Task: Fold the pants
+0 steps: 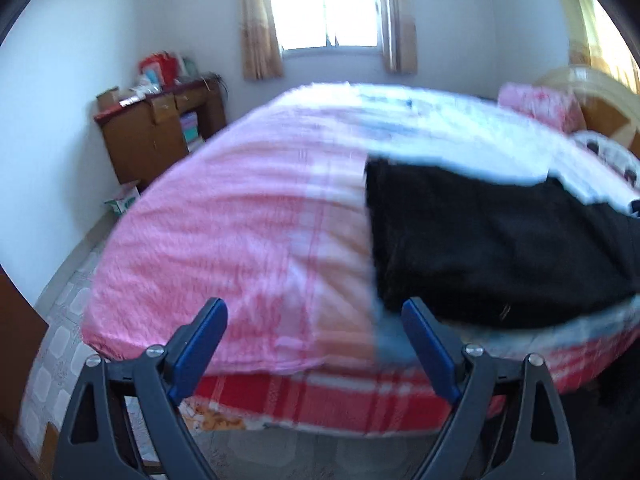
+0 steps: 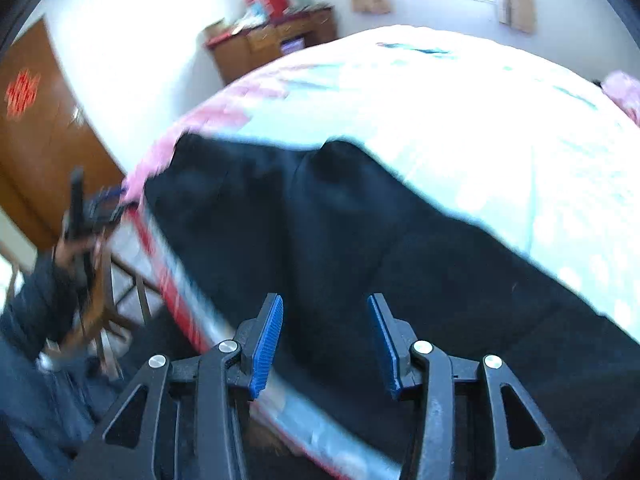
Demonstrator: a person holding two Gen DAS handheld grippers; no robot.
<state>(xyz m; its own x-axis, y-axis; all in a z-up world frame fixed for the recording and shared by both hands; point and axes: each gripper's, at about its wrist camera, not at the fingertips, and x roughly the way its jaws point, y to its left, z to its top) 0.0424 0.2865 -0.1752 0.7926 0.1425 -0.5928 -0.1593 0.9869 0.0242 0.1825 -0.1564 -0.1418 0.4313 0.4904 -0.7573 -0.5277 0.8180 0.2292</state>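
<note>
Black pants [image 1: 492, 244] lie flat on the bed near its front edge, at the right of the left wrist view. They fill the middle of the right wrist view [image 2: 340, 240]. My left gripper [image 1: 316, 308] is open and empty, held off the bed's front edge, with its right fingertip near the pants' near left corner. My right gripper [image 2: 326, 304] is open and empty, just above the pants near the bed's edge. The left gripper and the hand holding it also show at the far left of the right wrist view [image 2: 86, 216].
The bed [image 1: 224, 232] has a pink and white cover with a red plaid side. A wooden desk [image 1: 160, 132] with clutter stands by the far wall under a window [image 1: 324, 4]. A pink pillow [image 1: 540, 106] lies at the bed's far right. A wooden door [image 2: 36, 136] and a chair [image 2: 108, 300] are to the left.
</note>
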